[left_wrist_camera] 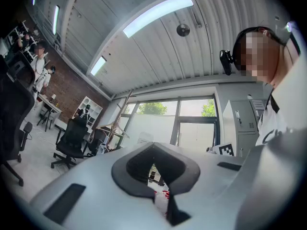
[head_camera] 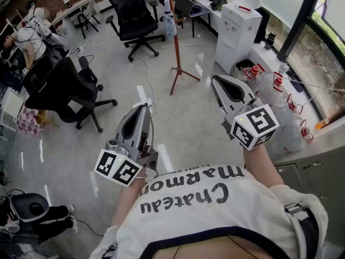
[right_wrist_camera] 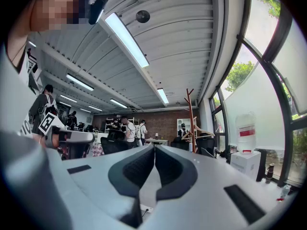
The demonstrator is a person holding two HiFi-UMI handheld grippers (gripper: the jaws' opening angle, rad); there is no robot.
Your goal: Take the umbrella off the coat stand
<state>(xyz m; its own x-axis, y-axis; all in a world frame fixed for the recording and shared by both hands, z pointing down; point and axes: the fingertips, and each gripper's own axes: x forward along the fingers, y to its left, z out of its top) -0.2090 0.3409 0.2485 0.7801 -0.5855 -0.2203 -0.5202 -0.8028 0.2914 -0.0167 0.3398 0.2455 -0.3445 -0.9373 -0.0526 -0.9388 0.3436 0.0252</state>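
- Reddish-brown wood is what I am steering toward: the coat stand (head_camera: 176,47) is standing on its splayed feet across the open floor, well apart from both grippers.
- Hanging against the upper part of its pole, I am making out a pale blue-grey bundle with a white end. I am taking it for the folded umbrella (head_camera: 170,26), though it is too small for me to tell how it is hooked on.
- I am carrying the left gripper (head_camera: 144,107) with its tips together and nothing between them; its own view is showing only the room beyond.
- I am holding the right gripper (head_camera: 217,79) closed as well, pads meeting along a line and empty, with the stand showing past them in the right gripper view.
- I am expecting a folded umbrella to be light, soft and slack in the fabric, and stiff only along the shaft and at the handle. Slick cloth would probably be sliding under the pads.
- So I am planning on gripping a hard part, the handle or the shaft just beside it, rather than the canopy.
- I am also judging the stand to be tall and easily tipped, so lifting the umbrella up and clear looks safer than tugging sideways. A black office chair (head_camera: 132,15) is sitting near the stand.
- Both pairs of jaws are needing to open before any of that.
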